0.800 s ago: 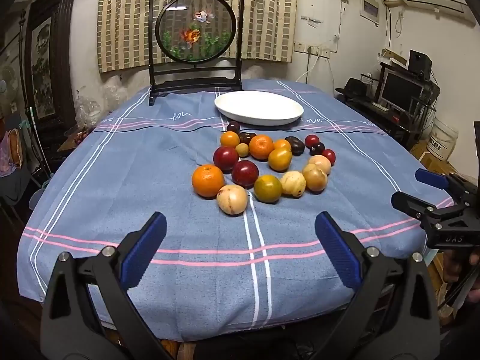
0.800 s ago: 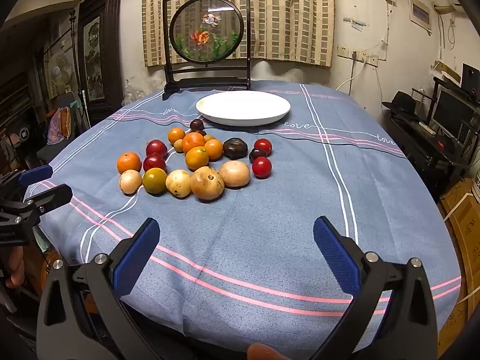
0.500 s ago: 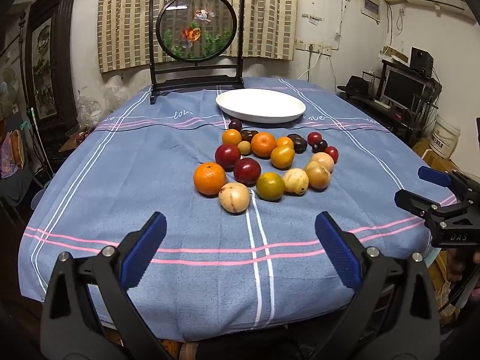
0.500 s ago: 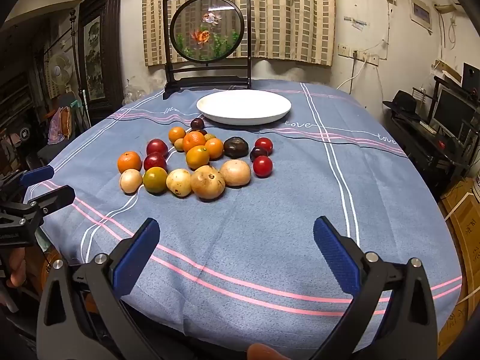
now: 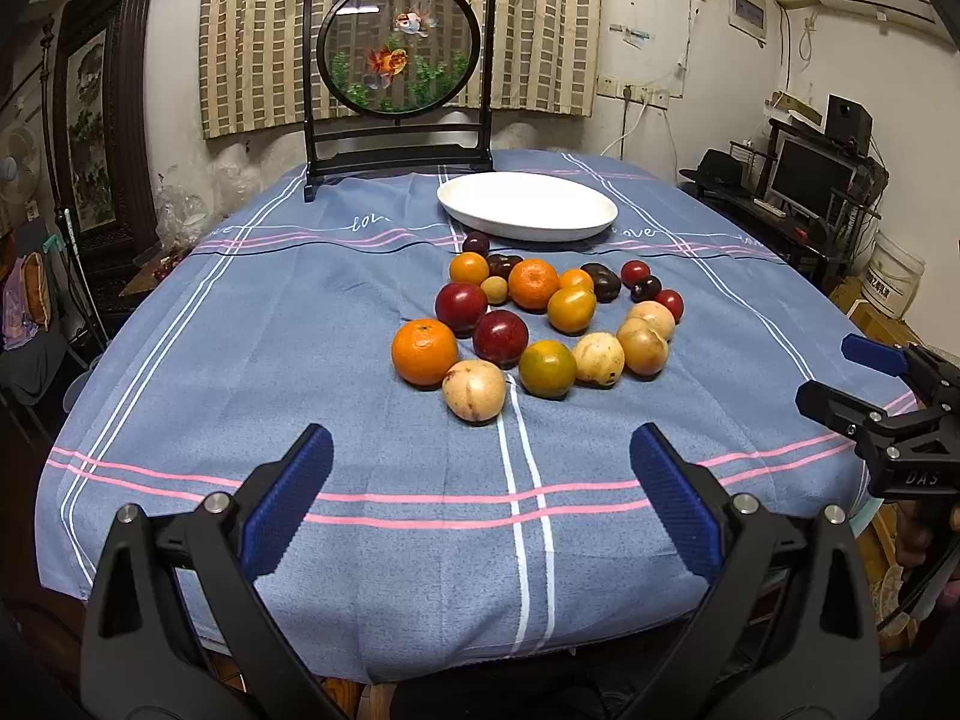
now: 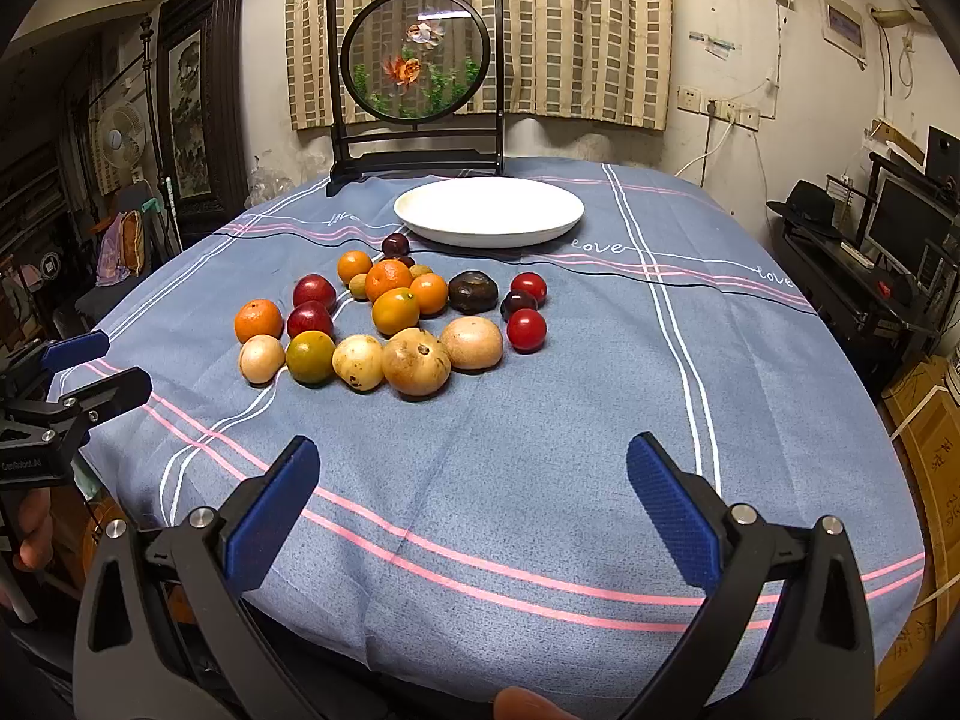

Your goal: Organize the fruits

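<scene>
White and bare, the shallow oval ceramic plate [image 5: 528, 207] sits beyond the heap of mixed round fruits [image 5: 534, 324] ahead of my left gripper [image 5: 480, 480] and right gripper [image 6: 474, 483], jaws spread wide and holding nothing, so I judge nothing sorted yet.

Room light is dim and warm, coming from overhead. The white plate [image 5: 527, 215] is the brightest patch and nearly blown out; small glints sit on the fruits [image 5: 534, 324] just in front of it, with short soft shadows under them. Behind the plate, the round glass screen [image 6: 416, 57] carries a streak of reflected glare. Focus is sharp around the plate, no motion blur. Heavy fisheye: walls bow away from the plate, corners fall to black vignette.
</scene>
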`<state>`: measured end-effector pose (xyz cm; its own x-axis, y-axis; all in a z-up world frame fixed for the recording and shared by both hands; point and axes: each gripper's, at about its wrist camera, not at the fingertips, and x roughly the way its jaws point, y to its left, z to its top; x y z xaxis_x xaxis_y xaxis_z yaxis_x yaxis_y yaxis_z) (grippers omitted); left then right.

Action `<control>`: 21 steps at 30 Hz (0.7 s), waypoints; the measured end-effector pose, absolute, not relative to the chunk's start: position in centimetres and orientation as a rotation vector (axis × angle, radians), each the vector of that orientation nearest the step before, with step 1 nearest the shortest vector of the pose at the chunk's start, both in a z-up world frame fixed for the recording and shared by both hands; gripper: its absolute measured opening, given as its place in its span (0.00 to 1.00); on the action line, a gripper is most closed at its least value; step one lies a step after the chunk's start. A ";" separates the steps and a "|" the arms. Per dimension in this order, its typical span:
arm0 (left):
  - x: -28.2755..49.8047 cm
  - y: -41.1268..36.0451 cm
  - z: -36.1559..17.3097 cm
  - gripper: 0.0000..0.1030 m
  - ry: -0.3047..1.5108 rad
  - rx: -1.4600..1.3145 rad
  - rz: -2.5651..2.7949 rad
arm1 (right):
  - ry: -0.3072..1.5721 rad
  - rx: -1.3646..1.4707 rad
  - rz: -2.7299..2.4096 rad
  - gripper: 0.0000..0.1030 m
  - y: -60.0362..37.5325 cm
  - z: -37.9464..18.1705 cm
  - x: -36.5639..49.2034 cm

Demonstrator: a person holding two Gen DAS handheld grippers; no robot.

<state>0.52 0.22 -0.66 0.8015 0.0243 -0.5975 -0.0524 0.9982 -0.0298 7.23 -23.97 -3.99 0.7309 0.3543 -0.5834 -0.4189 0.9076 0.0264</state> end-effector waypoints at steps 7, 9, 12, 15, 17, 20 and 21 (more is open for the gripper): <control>0.5 0.3 -0.9 0.98 0.645 -0.053 0.044 | 0.623 -0.114 0.427 0.99 -23.8 -4.2 7.2; 0.5 0.3 -0.9 0.98 0.644 -0.054 0.043 | 0.623 -0.114 0.427 0.99 -23.8 -4.2 7.2; 0.5 0.3 -0.8 0.98 0.645 -0.051 0.044 | 0.624 -0.114 0.428 0.99 -23.8 -4.3 7.2; 0.5 0.4 -0.8 0.98 0.646 -0.053 0.043 | 0.624 -0.115 0.430 0.99 -23.8 -4.2 7.2; 0.5 0.3 -0.9 0.98 0.647 -0.052 0.043 | 0.628 -0.117 0.430 0.99 -23.7 -4.2 7.2; 0.5 0.4 -0.9 0.98 0.647 -0.053 0.042 | 0.629 -0.119 0.433 0.99 -23.7 -4.2 7.1; 0.5 0.4 -0.9 0.98 0.647 -0.054 0.041 | 0.629 -0.119 0.433 0.99 -23.8 -4.2 7.1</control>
